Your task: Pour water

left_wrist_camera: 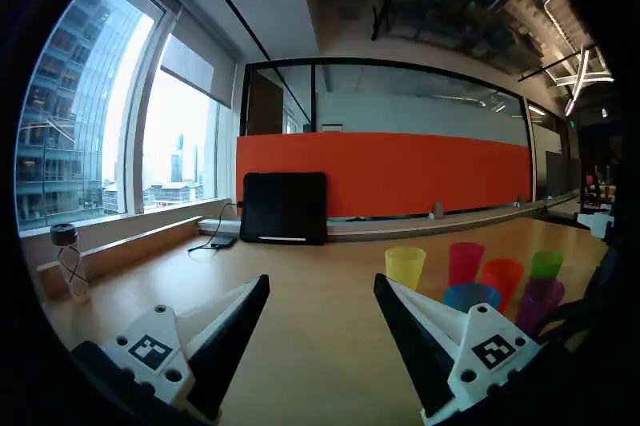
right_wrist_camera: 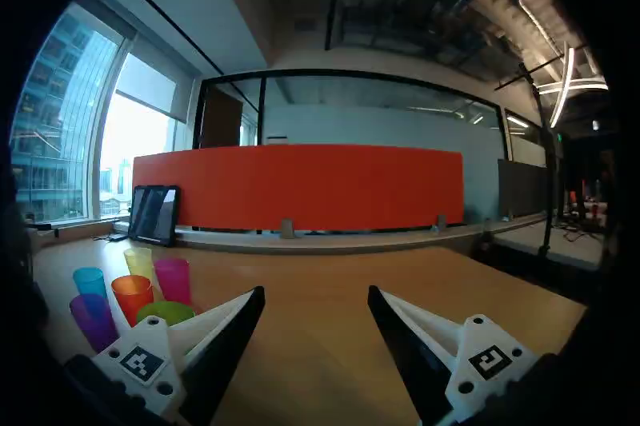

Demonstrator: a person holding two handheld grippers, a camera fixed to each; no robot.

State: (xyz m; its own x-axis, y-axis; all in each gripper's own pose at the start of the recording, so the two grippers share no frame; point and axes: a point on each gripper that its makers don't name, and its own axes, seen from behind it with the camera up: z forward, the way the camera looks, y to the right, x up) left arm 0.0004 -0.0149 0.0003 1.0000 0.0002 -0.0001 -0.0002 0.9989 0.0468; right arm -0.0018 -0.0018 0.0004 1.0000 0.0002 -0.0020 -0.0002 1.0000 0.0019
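In the left gripper view, my left gripper [left_wrist_camera: 322, 288] is open over the wooden table [left_wrist_camera: 320, 346], nothing between its fingers. To its right stands a cluster of plastic cups: yellow [left_wrist_camera: 405, 265], pink [left_wrist_camera: 466, 261], orange [left_wrist_camera: 502, 278], green [left_wrist_camera: 546, 264], blue [left_wrist_camera: 471, 296], purple [left_wrist_camera: 540, 302]. A clear water bottle [left_wrist_camera: 70, 260] with a dark cap stands far left by the window. In the right gripper view, my right gripper [right_wrist_camera: 315, 298] is open and empty above the table [right_wrist_camera: 336, 330]. The same cups sit at its left: yellow [right_wrist_camera: 138, 262], pink [right_wrist_camera: 173, 280], orange [right_wrist_camera: 132, 296], blue [right_wrist_camera: 89, 281], purple [right_wrist_camera: 94, 320], green [right_wrist_camera: 166, 312].
A black tablet [left_wrist_camera: 284, 207] leans against an orange partition [left_wrist_camera: 384, 172] at the table's far edge, with a cable and charger [left_wrist_camera: 218, 240] beside it. Large windows [left_wrist_camera: 80, 130] line the left. The tablet [right_wrist_camera: 154, 214] also stands far left in the right gripper view.
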